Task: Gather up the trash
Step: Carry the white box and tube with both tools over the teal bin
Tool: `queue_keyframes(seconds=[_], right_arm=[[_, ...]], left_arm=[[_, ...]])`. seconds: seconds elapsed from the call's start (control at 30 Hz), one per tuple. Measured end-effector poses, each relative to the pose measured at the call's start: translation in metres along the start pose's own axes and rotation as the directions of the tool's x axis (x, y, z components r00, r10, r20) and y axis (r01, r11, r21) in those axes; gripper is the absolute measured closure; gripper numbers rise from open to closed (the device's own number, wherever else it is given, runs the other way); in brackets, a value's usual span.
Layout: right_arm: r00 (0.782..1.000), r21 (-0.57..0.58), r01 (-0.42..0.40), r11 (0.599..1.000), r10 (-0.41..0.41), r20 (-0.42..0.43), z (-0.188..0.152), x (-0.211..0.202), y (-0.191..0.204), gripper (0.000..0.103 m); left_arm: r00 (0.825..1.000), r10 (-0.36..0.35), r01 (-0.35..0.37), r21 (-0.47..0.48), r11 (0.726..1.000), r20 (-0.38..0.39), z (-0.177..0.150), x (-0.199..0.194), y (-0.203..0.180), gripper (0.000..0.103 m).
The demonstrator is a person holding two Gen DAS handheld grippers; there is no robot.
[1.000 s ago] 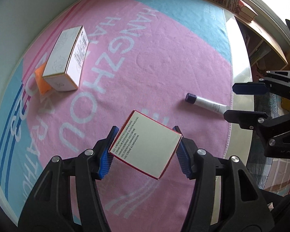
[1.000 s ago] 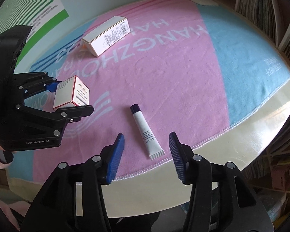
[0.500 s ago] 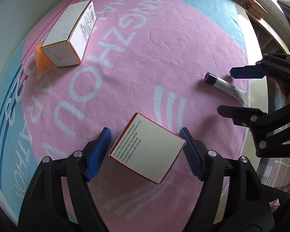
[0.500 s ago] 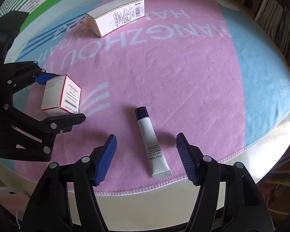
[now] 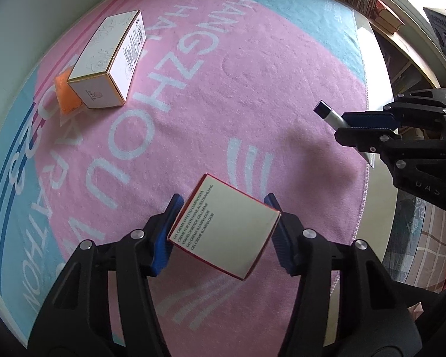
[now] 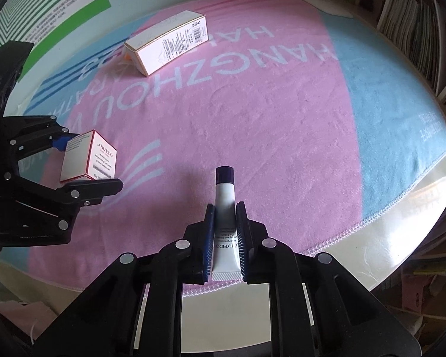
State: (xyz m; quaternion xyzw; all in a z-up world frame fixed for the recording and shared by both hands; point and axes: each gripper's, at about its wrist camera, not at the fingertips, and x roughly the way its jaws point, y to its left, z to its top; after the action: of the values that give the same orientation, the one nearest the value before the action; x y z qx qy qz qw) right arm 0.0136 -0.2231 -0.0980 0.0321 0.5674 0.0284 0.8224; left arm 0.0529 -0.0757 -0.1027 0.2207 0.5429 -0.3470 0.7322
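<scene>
A small white box with red edges [image 5: 223, 229] sits between the blue pads of my left gripper [image 5: 223, 200]. The jaws are closing and both pads touch its sides. The right wrist view shows the same box [image 6: 89, 157] in the left gripper [image 6: 87, 162], low over the pink towel. A white cream tube with a dark cap [image 6: 225, 190] is clamped in my right gripper [image 6: 225, 208], cap pointing away and crimped end toward the camera. In the left wrist view the tube [image 5: 327, 113] pokes out of the right gripper [image 5: 342, 125] at the towel's right edge.
A long white box with gold edges [image 5: 110, 62] lies at the far left of the pink and blue towel [image 5: 252, 74], resting partly on an orange object [image 5: 65, 95]. The pale table edge [image 6: 386, 208] runs along the near right. Bookshelves [image 6: 416, 20] stand beyond it.
My left jaws spread wide around the small box, then came back in against it. My right gripper came down over the tube and shut on it.
</scene>
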Motion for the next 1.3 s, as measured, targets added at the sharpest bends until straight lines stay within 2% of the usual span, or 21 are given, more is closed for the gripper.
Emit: queue_keyframes(seconds=[0.23,0.43,0.7,0.93,1.13,1.3], right_arm=[[0.999,0.065,0.007,0.998,-0.010,0.053,-0.009,-0.028,-0.021,0.088],[0.995,0.139,0.041,0.989,-0.053,0.086,-0.032,-0.054,-0.049,0.088],[0.987,0.282,0.099,0.954,-0.130,0.093,-0.084,-0.085,-0.092,0.088],[0.977,0.435,0.154,0.887,-0.204,0.069,-0.149,-0.110,-0.126,0.088],[0.967,0.570,0.193,0.799,-0.254,0.028,-0.212,-0.127,-0.149,0.088],[0.961,0.650,0.217,0.729,-0.275,-0.012,-0.252,-0.135,-0.155,0.088]], left_arm=[[0.999,-0.001,-0.002,0.063,0.998,0.033,0.015,-0.018,-0.026,0.050],[0.998,-0.021,0.013,0.139,0.990,0.054,0.028,-0.025,-0.063,0.050],[0.996,-0.082,0.066,0.288,0.955,0.044,0.043,-0.020,-0.130,0.050],[0.989,-0.151,0.129,0.446,0.886,0.013,0.050,-0.011,-0.206,0.050],[0.977,-0.209,0.190,0.575,0.796,-0.034,0.046,-0.005,-0.273,0.050],[0.969,-0.234,0.231,0.653,0.721,-0.083,0.034,0.001,-0.313,0.050]])
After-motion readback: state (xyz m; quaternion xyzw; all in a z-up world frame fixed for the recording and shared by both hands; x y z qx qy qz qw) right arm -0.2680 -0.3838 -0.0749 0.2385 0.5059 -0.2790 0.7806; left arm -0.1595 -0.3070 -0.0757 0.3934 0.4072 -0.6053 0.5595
